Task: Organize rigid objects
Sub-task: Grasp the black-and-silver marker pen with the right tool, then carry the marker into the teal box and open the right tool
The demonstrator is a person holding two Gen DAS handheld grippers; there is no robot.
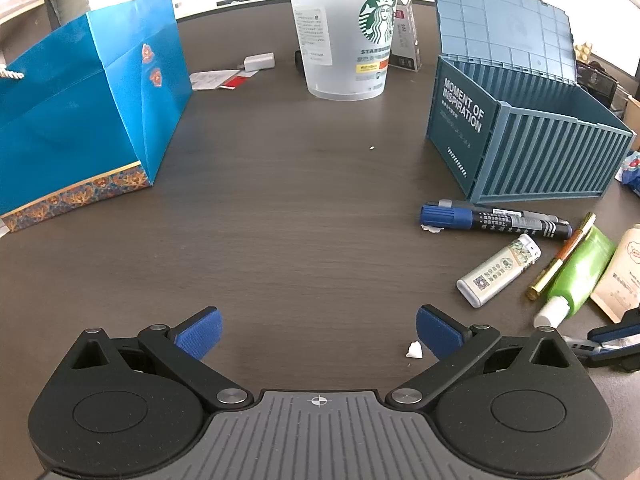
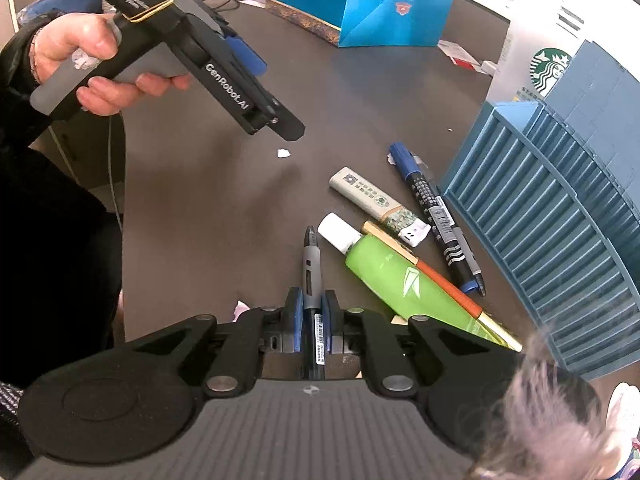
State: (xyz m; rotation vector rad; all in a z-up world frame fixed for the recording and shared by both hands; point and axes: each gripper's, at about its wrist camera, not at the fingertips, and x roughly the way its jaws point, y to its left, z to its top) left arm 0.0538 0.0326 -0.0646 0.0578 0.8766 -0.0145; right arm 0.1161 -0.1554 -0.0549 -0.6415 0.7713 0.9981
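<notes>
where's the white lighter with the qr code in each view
Left wrist view: the white lighter lies at right of centre on the table, just below the blue marker.
Right wrist view: the white lighter lies right of centre, above the green tube and left of the blue marker.
Shared landmark: the blue container box, beyond the marker in both.
</notes>
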